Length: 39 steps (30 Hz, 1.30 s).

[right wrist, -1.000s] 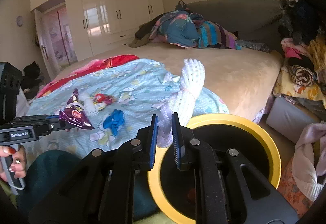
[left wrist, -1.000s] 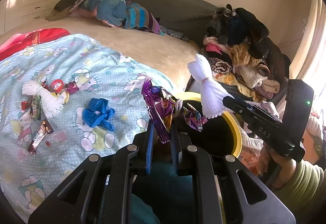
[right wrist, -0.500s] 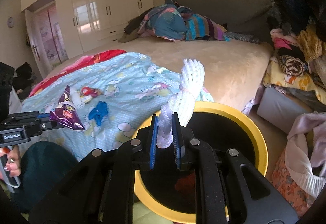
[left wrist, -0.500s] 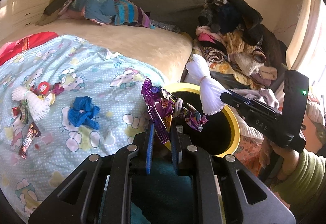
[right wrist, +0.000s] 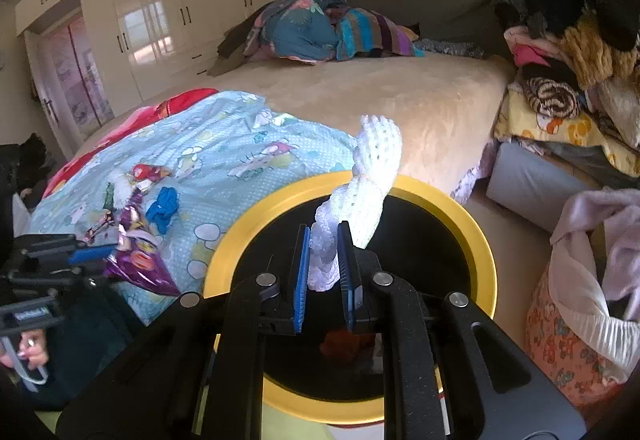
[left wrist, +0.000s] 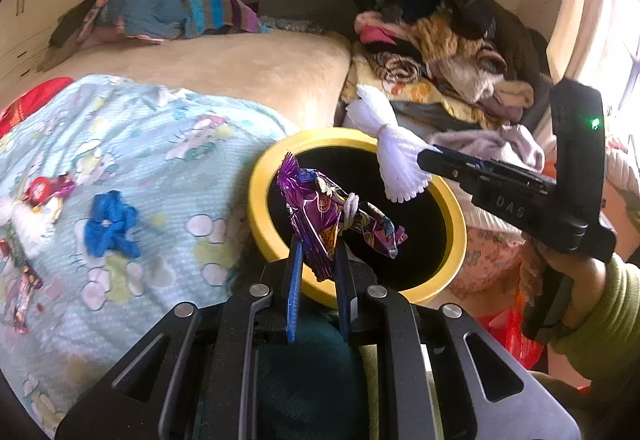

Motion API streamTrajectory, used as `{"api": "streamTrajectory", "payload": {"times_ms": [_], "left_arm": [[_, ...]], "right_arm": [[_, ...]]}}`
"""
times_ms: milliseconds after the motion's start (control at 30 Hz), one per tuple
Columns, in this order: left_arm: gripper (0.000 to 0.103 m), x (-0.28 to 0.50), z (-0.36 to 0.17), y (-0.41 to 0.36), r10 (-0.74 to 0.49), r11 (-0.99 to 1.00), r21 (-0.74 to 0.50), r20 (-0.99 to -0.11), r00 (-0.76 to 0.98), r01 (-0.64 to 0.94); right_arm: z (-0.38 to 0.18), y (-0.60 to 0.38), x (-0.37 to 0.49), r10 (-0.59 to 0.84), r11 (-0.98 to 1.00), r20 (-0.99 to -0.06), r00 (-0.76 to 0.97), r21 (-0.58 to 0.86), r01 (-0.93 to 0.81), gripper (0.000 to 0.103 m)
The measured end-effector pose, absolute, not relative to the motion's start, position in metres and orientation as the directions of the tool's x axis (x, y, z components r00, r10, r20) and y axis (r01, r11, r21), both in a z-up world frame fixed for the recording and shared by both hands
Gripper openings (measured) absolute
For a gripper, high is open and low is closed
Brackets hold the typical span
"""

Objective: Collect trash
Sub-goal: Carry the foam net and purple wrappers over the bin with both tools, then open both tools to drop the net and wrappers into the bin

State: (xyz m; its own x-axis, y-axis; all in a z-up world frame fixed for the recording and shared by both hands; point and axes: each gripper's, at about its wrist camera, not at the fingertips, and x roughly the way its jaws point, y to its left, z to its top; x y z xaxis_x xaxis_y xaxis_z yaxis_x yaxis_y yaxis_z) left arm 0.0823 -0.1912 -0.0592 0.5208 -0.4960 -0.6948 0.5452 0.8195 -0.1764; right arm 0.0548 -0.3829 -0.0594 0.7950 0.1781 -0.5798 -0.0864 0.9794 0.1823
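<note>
While both claws hang above the bin, each one is closed on a piece of trash: the left claw (left wrist: 316,260) pinches a purple foil wrapper (left wrist: 332,215), and the right claw (right wrist: 324,264) pinches a white foam net sleeve (right wrist: 360,191), which stands up from between its pads. Both pieces are in the air over the dark opening, not yet let go, so the step in hand seems to be the drop. Just under them is the yellow-rimmed bin (right wrist: 476,240), which stands on the floor against the side of the bed (right wrist: 400,103). Its inside is black, and at the bottom something reddish-orange (right wrist: 344,346) is visible; what it is cannot be told, but it suggests that some trash is already collected. To the right of the bin is a floral bag (right wrist: 560,344) with a pale cloth hanging over its edge; what else it contains is hidden. Farther away, on the light blue cartoon blanket (left wrist: 132,131), several pieces are left: a crumpled blue thing (left wrist: 110,226), a red and purple wrapper (left wrist: 46,187), a second white net piece (left wrist: 24,220) and small snack wrappers (left wrist: 24,292) at the left edge. The task looks roughly half done. Beyond, there are bundled covers (right wrist: 320,27) at the head of the bed and a pile of clothes (right wrist: 568,39) at the right.
</note>
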Motion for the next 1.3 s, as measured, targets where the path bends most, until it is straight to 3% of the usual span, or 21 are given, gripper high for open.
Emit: {"api": "streamTrajectory", "payload": {"times_ms": [533,667,733,800,867,967,1067,1300], "left_arm": [[0.016,0.112,-0.095,-0.239,-0.457,0.808,-0.135,-0.758,0.465,0.573],[0.018,0.118,-0.096,-0.238,-0.479,0.806,-0.165,-0.745,0.463,0.569],[0.029,0.121,-0.096,-0.236,-0.491,0.803,-0.182,-0.741,0.458,0.567],[0.062,0.122,-0.097,-0.233,-0.498,0.805,-0.199,-0.738,0.455,0.559],[0.069,0.122,-0.098,-0.229,-0.500,0.812,-0.213,-0.733,0.460,0.544],[0.089,0.122,-0.095,-0.222,-0.490,0.828,-0.218,-0.729,0.479,0.516],[0.095,0.121,-0.090,-0.214,-0.491,0.837,-0.229,-0.715,0.497,0.497],[0.096,0.114,-0.074,-0.193,-0.469,0.863,-0.222,-0.684,0.558,0.454]], "right_arm": [[-0.076,-0.405,0.054,0.174,0.974,-0.625,0.761,0.221,-0.041,0.010],[-0.081,-0.410,0.056,0.167,0.971,-0.638,0.751,0.240,-0.011,0.017],[-0.083,-0.411,0.056,0.161,0.970,-0.643,0.748,0.242,0.000,0.018],[-0.084,-0.412,0.056,0.152,0.971,-0.645,0.749,0.240,0.010,0.036],[-0.083,-0.411,0.055,0.142,0.971,-0.638,0.757,0.239,0.019,0.041],[-0.080,-0.408,0.055,0.117,0.978,-0.634,0.764,0.209,0.023,0.049],[-0.076,-0.403,0.053,0.102,0.981,-0.620,0.778,0.193,0.025,0.055],[-0.060,-0.392,0.045,0.092,0.985,-0.554,0.828,0.172,0.005,0.072]]}}
